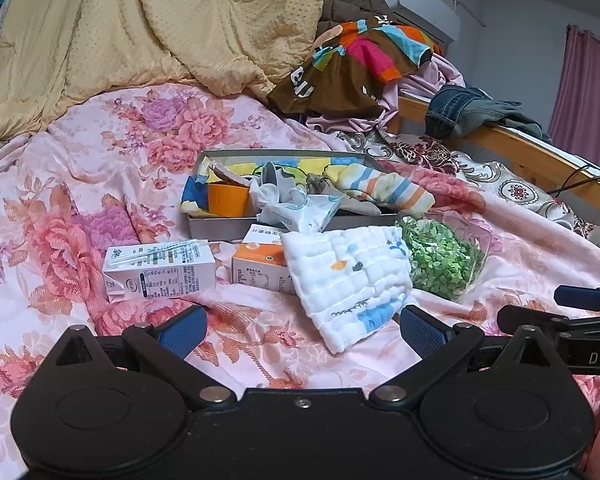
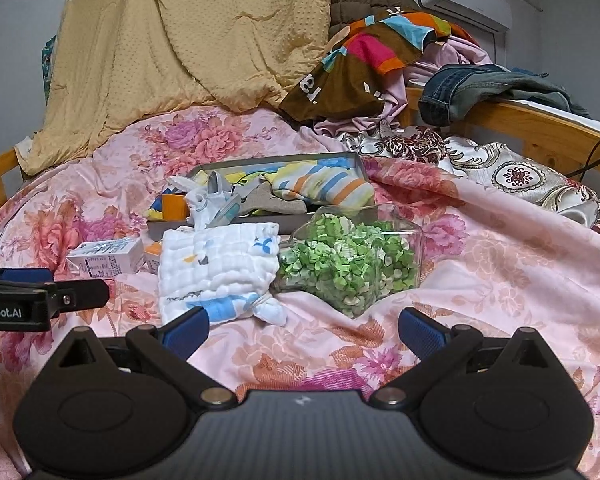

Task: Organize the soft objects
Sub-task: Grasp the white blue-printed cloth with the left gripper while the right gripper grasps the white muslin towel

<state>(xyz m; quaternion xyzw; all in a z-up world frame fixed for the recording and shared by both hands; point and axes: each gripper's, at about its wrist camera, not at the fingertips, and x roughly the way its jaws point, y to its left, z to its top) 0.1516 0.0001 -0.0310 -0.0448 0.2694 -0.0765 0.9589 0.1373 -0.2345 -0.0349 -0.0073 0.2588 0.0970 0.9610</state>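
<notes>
The left gripper is held low over the bed, fingers spread and empty. The white cloth lies just ahead, between the fingertips, draped over an orange carton. A white carton lies ahead of the left finger. Beyond, a grey tray holds a striped sock and an orange cup. The right gripper is likewise spread; the cloth touches its left finger, and a clear container of green pieces sits ahead.
</notes>
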